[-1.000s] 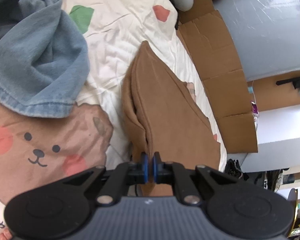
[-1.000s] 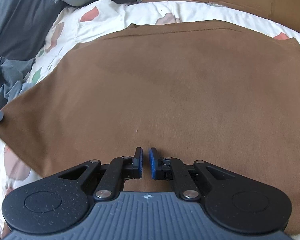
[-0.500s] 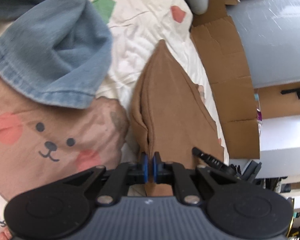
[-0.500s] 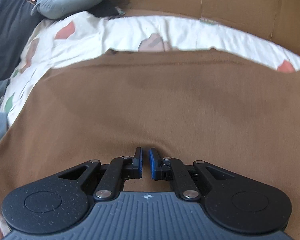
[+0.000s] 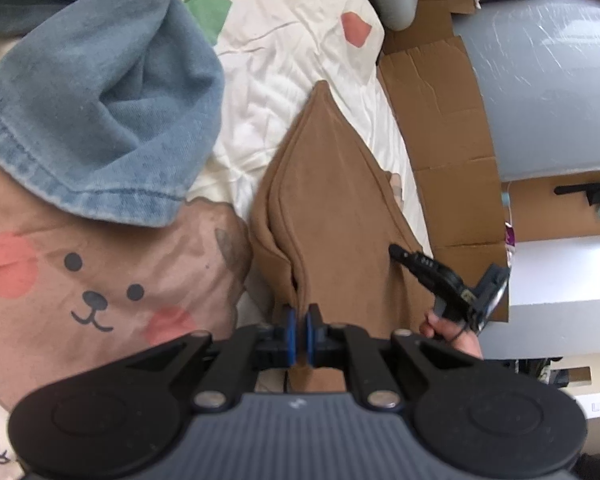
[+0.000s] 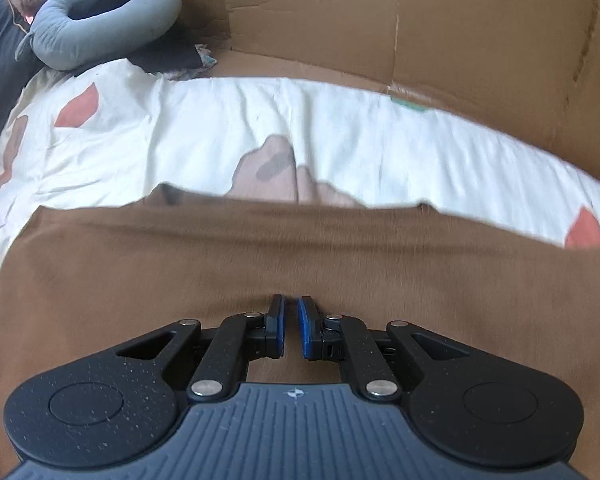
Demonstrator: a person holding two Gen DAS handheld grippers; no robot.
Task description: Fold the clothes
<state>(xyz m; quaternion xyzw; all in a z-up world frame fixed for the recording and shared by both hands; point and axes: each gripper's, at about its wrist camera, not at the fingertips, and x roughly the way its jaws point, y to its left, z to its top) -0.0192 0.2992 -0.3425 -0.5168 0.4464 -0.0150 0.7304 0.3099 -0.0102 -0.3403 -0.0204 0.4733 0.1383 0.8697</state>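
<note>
cloth (image 5: 332,216): brown, on bed (image 5: 284,52), part folded | handling: soft, light, limp, sags unless held taut | hold: hems, corners | left gripper (image 5: 299,334): clamped on a doubled edge | right gripper (image 6: 291,330): nearly closed over cloth (image 6: 260,264), grip unclear

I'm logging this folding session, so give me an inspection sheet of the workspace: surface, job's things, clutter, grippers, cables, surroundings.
Surface: bedsheet, white with coloured patches and a bear face, wrinkled.
Job's things: brown garment, doubled over and lifted at the near edge.
Clutter: blue denim garment bunched on the sheet; grey neck pillow at the far corner.
Grippers: left gripper shut on the brown garment's edge; right gripper with fingers nearly together, brown cloth between them.
Cables: nothing seen.
Surroundings: cardboard sheets along the bed's edge.
</note>
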